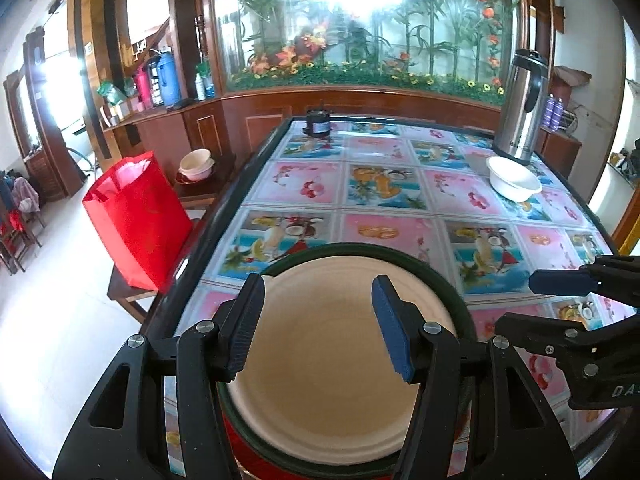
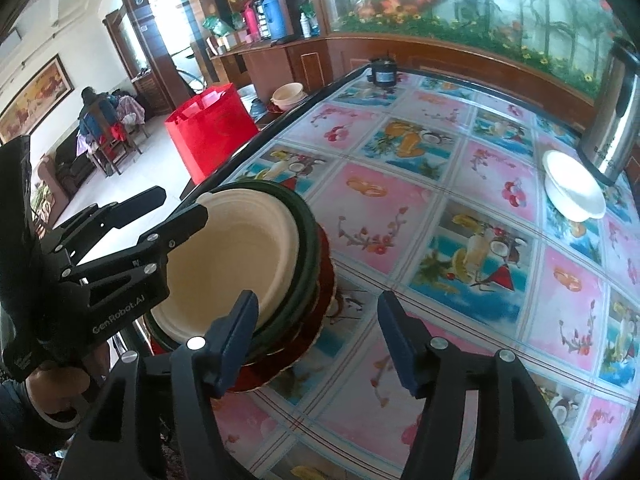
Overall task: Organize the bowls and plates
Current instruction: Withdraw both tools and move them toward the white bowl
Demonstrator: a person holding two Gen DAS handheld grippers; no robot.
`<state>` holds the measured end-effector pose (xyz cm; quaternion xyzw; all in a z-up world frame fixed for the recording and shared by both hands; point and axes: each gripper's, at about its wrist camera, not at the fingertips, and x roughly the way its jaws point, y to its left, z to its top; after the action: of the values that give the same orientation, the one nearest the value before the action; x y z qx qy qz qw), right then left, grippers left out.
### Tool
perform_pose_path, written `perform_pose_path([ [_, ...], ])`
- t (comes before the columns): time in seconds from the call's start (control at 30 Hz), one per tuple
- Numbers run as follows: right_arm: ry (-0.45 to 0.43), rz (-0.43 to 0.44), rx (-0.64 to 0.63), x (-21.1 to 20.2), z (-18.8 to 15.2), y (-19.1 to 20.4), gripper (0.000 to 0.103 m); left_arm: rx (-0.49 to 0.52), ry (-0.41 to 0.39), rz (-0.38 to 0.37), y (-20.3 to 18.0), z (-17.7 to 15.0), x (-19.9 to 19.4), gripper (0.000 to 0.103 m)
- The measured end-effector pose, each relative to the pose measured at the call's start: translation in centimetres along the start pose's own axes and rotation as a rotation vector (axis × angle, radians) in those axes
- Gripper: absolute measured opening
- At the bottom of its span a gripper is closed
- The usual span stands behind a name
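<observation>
Left wrist view: the left gripper hovers, jaws apart and holding nothing, over a cream round bowl nested in a dark green plate at the near left corner of the fruit-patterned table. A white bowl sits at the far right edge beside a steel flask.

Right wrist view: the right gripper, jaws apart and empty, hangs just beside the stack, which rests on a red plate.
</observation>
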<state>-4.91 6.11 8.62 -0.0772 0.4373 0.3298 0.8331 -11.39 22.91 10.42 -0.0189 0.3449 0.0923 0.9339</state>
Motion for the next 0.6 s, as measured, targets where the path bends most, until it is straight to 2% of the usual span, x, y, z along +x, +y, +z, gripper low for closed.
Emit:
perform_pose_path([
  [0.6,-0.017,-0.061,0.113,-1.6,-1.6,-5.1,0.072,0.061,0.034,-0.097,-6.0,1.0,1.0,0.056],
])
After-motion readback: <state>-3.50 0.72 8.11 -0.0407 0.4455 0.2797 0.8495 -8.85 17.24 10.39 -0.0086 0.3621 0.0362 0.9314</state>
